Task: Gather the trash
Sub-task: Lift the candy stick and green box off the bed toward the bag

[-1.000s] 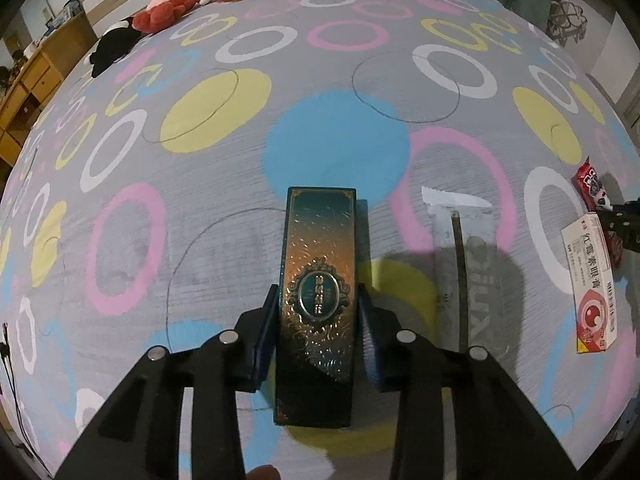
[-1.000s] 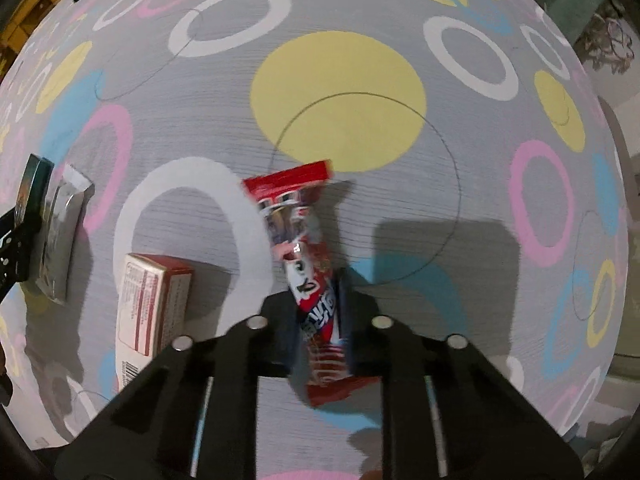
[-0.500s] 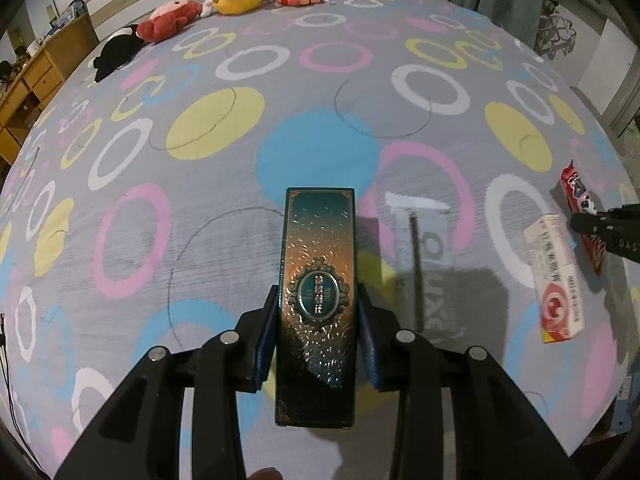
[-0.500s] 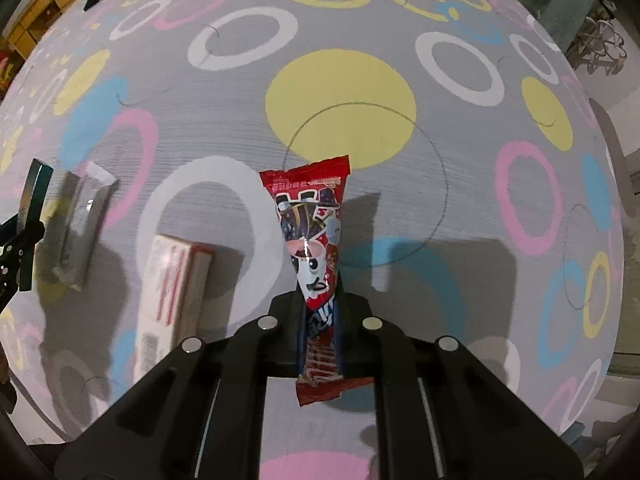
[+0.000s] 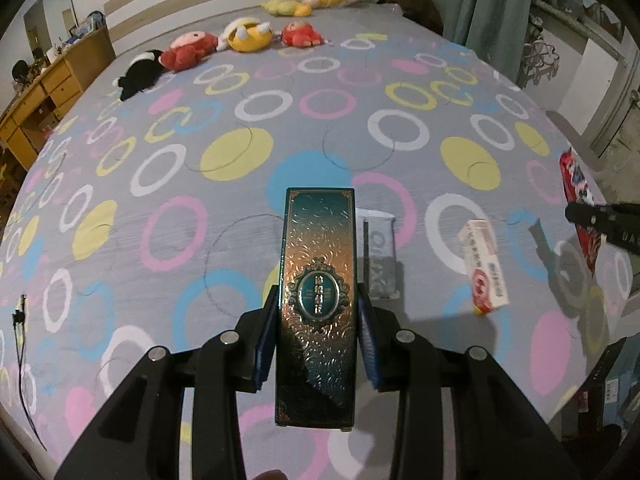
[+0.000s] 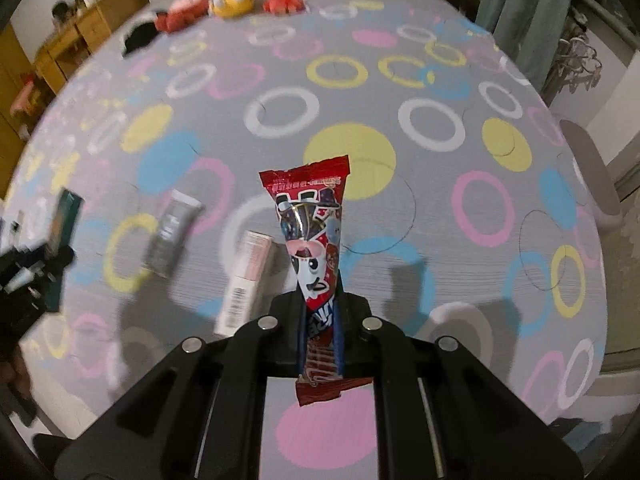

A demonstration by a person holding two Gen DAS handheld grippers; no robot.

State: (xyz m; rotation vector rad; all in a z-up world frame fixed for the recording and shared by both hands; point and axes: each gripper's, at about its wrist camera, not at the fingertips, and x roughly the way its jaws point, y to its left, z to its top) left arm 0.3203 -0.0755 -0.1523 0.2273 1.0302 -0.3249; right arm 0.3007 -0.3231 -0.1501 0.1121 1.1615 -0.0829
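You are clamping the left gripper (image 5: 318, 344) on a long teal-and-gold embossed cardboard box (image 5: 320, 288), its blue pads pressing both long sides near the middle. The box's long axis is running straight out along the fingers, away from you, and it is hanging clear above the bedspread.

Your right gripper (image 6: 320, 320) is pinching a red foil snack wrapper with a cartoon face (image 6: 310, 236); the jaws are standing almost together, squeezing the wrapper's lower part so that it fans out wider past the fingertips. It too is lined up with the fingers and is riding clear of the cloth.

Two pieces are lying on the grey bedspread with coloured rings (image 5: 200, 200) beyond your hands: a white-and-red cardboard medicine carton (image 5: 486, 268) and a flat silver-grey foil sachet (image 5: 380, 256). Both are lying with their long axes roughly parallel to the box you are holding. The sachet is sitting just right of the teal box, nearer your left hand; the carton is sitting between the two grippers, just left of the wrapper in the right wrist view, so nearer your right hand. With both grips full, you are probably carrying this pair off before coming back for those.

At the far edge, a row of plush toys (image 5: 240, 36) is sitting along the bed's head.
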